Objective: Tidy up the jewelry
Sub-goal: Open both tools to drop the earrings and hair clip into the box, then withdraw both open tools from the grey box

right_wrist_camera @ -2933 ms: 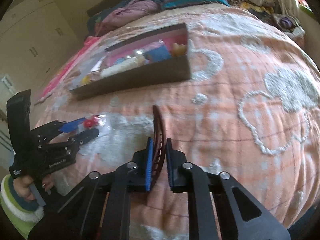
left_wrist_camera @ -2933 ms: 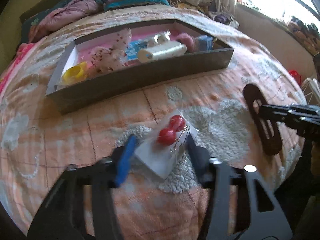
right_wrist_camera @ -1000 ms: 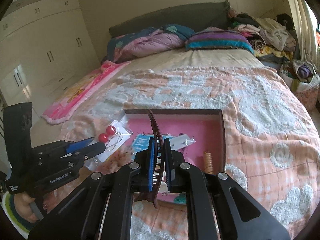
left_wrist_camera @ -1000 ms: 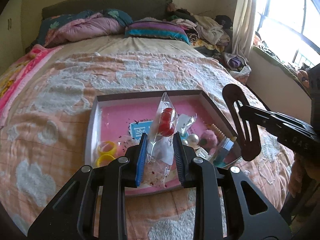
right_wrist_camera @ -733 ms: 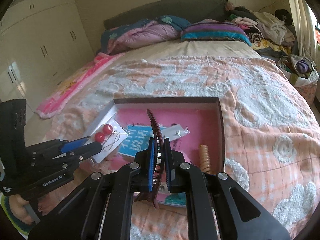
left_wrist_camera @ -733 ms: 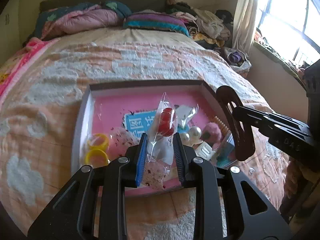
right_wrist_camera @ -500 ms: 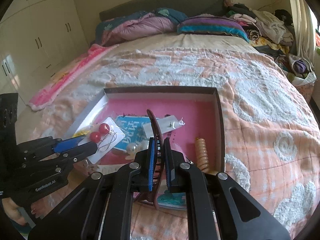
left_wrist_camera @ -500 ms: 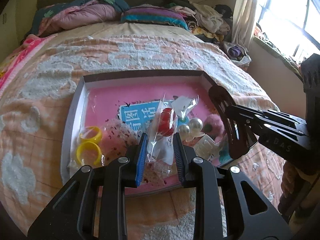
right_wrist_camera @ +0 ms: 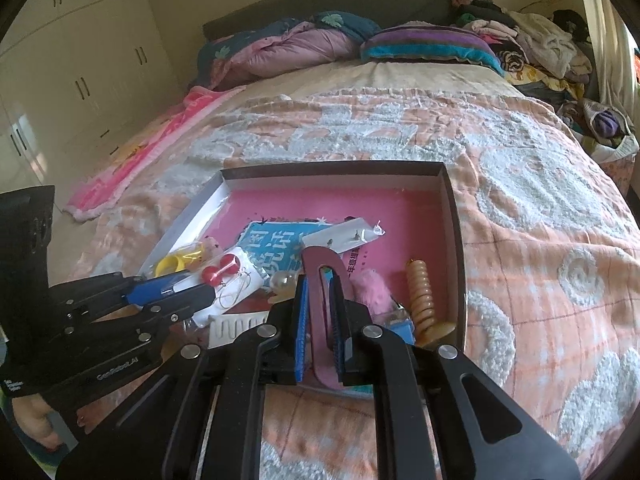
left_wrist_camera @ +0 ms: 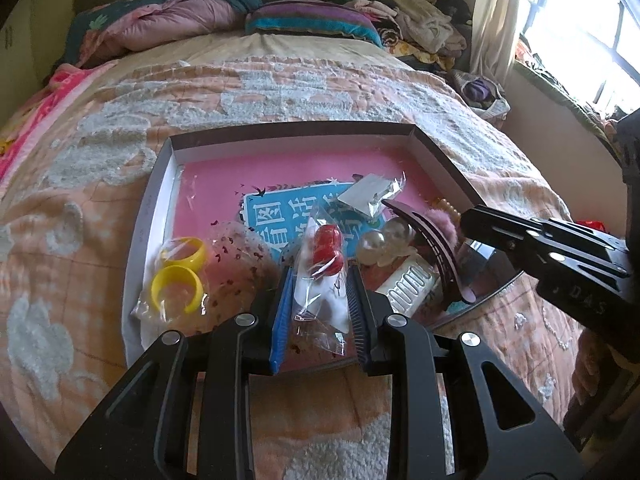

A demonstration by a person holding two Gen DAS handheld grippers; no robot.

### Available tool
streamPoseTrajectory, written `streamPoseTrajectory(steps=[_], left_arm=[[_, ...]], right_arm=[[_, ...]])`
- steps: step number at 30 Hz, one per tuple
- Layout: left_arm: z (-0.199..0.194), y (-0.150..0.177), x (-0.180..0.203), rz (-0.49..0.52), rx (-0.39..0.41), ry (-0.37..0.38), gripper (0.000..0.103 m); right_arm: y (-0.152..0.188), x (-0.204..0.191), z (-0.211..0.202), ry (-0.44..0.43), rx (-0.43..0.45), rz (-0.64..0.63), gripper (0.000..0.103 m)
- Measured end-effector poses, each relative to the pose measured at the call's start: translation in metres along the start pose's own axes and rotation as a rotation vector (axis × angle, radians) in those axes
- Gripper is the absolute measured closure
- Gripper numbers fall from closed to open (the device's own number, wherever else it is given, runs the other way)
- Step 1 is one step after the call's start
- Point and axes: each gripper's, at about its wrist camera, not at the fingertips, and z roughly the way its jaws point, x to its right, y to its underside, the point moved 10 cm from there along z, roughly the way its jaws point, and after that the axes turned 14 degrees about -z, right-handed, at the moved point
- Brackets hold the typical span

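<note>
A dark box with a pink floor lies on the bed, also in the right wrist view. My left gripper is shut on a clear packet of red ball earrings, held over the box's near edge; the packet also shows in the right wrist view. My right gripper is shut on a dark brown hair clip, held over the box's near right part; the clip shows in the left wrist view.
In the box lie yellow rings, a blue card, pearl beads, a pink pompom, a spiral hair piece and a white comb. Pillows and clothes are piled at the bed's head.
Both grippers have lifted their items off the blanket and moved forward and down over the box. The hair clip has tilted lower toward the box's right part.
</note>
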Motion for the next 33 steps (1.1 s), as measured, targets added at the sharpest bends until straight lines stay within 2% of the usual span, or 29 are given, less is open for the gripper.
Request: streamPoseTrajectory(steps=[3, 6, 7, 9, 12, 13, 17, 21, 25, 33], left_arm=[[-0.005, 0.000, -0.002, -0.005, 0.000, -0.011, 0.080], [-0.013, 0.000, -0.002, -0.013, 0.002, -0.018, 0.071], [-0.016, -0.001, -0.002, -0.014, 0.004, -0.018, 0.068], [-0.025, -0.002, 0.000, -0.012, 0.017, -0.018, 0.055], [-0.041, -0.003, 0.004, -0.008, 0.040, -0.017, 0.041], [-0.045, -0.003, 0.005, -0.009, 0.045, -0.013, 0.040], [-0.067, -0.003, 0.011, -0.005, 0.076, -0.008, 0.025], [-0.091, -0.003, 0.013, -0.014, 0.114, -0.009, 0.010], [-0.109, 0.000, 0.010, -0.042, 0.143, -0.007, 0.010], [-0.134, 0.028, -0.001, -0.072, 0.184, -0.029, 0.010]], right_arm=[[0.000, -0.001, -0.011, 0.000, 0.014, 0.003, 0.092], [0.001, -0.002, -0.025, 0.005, 0.028, 0.010, 0.083], [0.001, -0.001, -0.029, 0.007, 0.034, 0.014, 0.078], [0.001, -0.002, -0.040, 0.010, 0.047, 0.020, 0.072], [0.001, -0.003, -0.059, 0.022, 0.075, 0.023, 0.058], [0.000, -0.005, -0.065, 0.027, 0.085, 0.022, 0.050], [-0.004, -0.010, -0.091, 0.046, 0.127, 0.013, 0.033], [-0.006, -0.015, -0.118, 0.064, 0.177, 0.007, 0.020], [-0.006, -0.020, -0.141, 0.071, 0.213, 0.006, 0.011], [0.018, -0.040, -0.166, 0.091, 0.231, -0.044, 0.005]])
